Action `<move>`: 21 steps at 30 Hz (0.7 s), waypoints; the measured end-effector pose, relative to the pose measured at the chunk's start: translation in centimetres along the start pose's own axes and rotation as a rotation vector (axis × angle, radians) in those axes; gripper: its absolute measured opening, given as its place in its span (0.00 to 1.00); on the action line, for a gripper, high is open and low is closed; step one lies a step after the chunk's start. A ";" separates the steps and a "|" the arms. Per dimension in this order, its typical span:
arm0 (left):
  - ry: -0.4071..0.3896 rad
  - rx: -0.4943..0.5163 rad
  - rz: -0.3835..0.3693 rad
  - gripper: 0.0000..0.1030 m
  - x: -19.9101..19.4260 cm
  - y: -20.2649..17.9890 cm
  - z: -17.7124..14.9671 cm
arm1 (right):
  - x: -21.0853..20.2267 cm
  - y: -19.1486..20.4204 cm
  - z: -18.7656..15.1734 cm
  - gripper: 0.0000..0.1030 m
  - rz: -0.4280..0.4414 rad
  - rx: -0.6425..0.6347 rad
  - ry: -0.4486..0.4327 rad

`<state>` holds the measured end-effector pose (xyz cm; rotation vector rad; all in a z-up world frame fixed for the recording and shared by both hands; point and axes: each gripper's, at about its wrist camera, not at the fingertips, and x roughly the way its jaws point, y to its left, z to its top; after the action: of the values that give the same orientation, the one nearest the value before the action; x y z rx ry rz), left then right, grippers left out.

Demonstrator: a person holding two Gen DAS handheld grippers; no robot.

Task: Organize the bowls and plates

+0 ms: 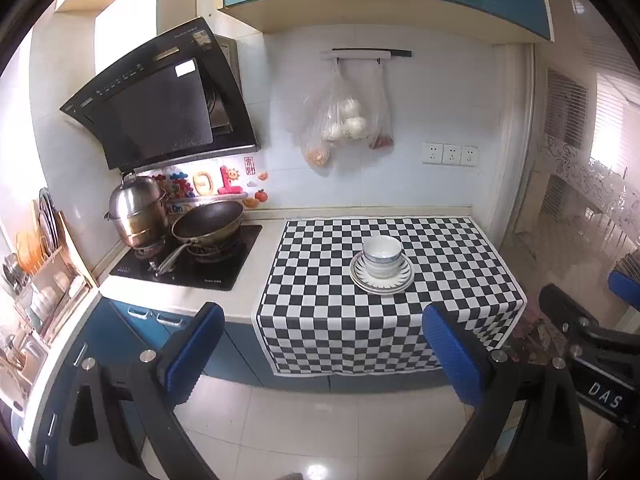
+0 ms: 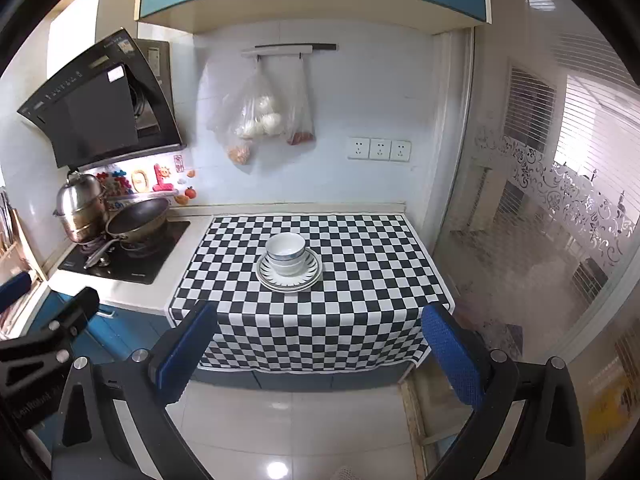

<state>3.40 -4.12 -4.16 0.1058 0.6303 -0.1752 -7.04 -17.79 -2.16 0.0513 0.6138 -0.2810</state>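
Observation:
White bowls with blue rims (image 1: 382,255) (image 2: 285,252) are nested and stand on stacked striped-rim plates (image 1: 400,280) (image 2: 310,274) in the middle of a black-and-white checkered cloth (image 1: 460,280) (image 2: 360,280) on the counter. My left gripper (image 1: 324,340) is open and empty, held back over the floor in front of the counter. My right gripper (image 2: 320,340) is also open and empty, equally far back from the stack. The right gripper shows at the right edge of the left wrist view.
A stove (image 1: 192,264) with a wok (image 1: 208,222) and a steel pot (image 1: 136,212) lies left of the cloth. A dish rack (image 1: 44,264) stands at far left. Plastic bags (image 1: 344,120) hang on the wall. A glass door (image 2: 540,220) is to the right.

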 end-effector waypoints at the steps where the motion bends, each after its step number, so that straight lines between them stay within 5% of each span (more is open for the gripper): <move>1: 0.002 -0.002 0.003 0.99 -0.3 -0.1 -0.1 | -0.4 -0.2 -0.1 1.00 0.001 -0.002 -0.006; 21: -0.007 -0.018 0.035 0.99 -2.0 -0.8 -0.5 | -1.0 -2.4 -0.1 1.00 0.031 -0.013 0.003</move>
<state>1.39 -4.52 -3.40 0.0988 0.6222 -0.1356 -8.51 -19.85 -1.58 0.0486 0.6175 -0.2466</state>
